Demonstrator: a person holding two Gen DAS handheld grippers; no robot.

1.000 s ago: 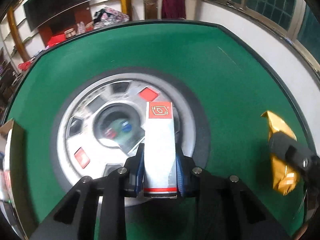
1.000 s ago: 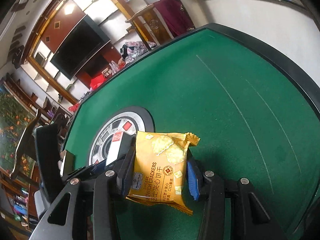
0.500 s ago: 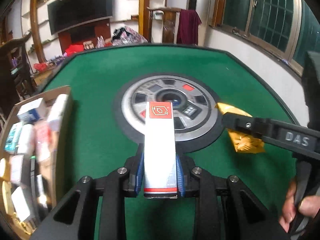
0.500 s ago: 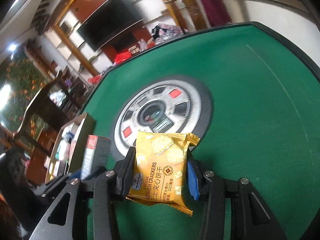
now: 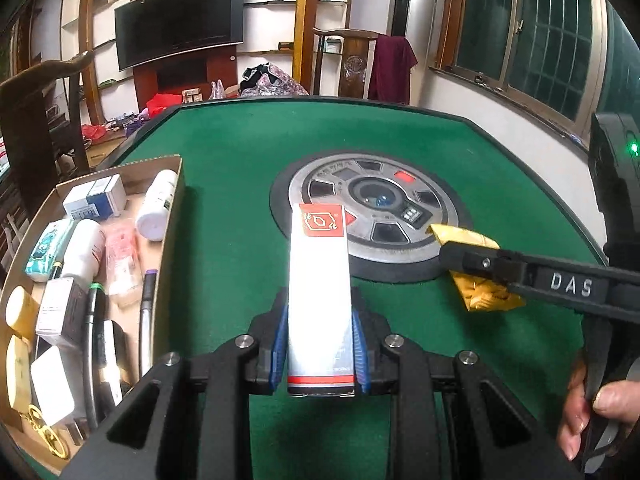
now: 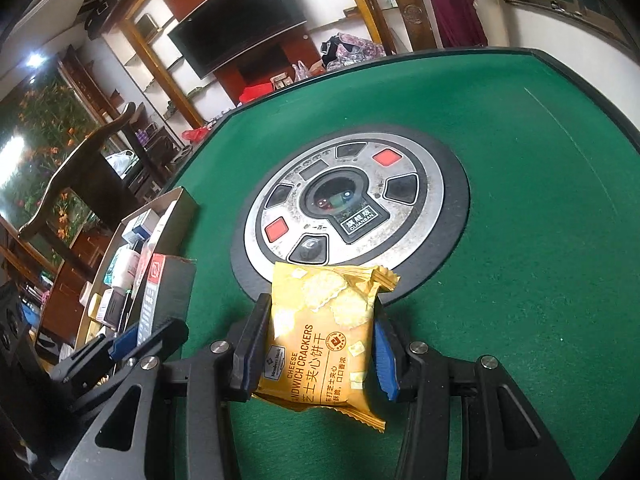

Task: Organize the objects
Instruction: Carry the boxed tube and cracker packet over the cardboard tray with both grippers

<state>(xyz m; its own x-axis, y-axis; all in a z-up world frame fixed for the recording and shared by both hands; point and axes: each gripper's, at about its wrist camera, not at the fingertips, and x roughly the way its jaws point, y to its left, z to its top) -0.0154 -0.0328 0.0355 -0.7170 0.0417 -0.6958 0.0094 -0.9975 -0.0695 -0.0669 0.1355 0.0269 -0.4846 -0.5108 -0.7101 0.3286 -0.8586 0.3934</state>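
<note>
My left gripper (image 5: 320, 344) is shut on a tall white carton with a red top (image 5: 320, 280), held upright above the green table (image 5: 224, 184). The same carton (image 6: 160, 296) shows at the left of the right wrist view, clamped in the left gripper (image 6: 136, 336). My right gripper (image 6: 316, 340) is shut on a yellow packet of cheese sandwich crackers (image 6: 324, 328). In the left wrist view that packet (image 5: 480, 276) hangs in the right gripper (image 5: 476, 256), just right of the carton. A cardboard box (image 5: 170, 216) with several small items lies at the left.
A round silver dial with red buttons (image 5: 372, 216) sits in the table's middle, also seen as the dial (image 6: 348, 208) ahead of the packet. The cardboard box (image 6: 176, 216) lies left of it. A hand (image 5: 592, 412) grips the right tool. Chairs and shelves stand beyond the table.
Both grippers swung leftward with their loads. The cardboard box came into view at the left, and the dial slid from below the carton to the right and further off.
</note>
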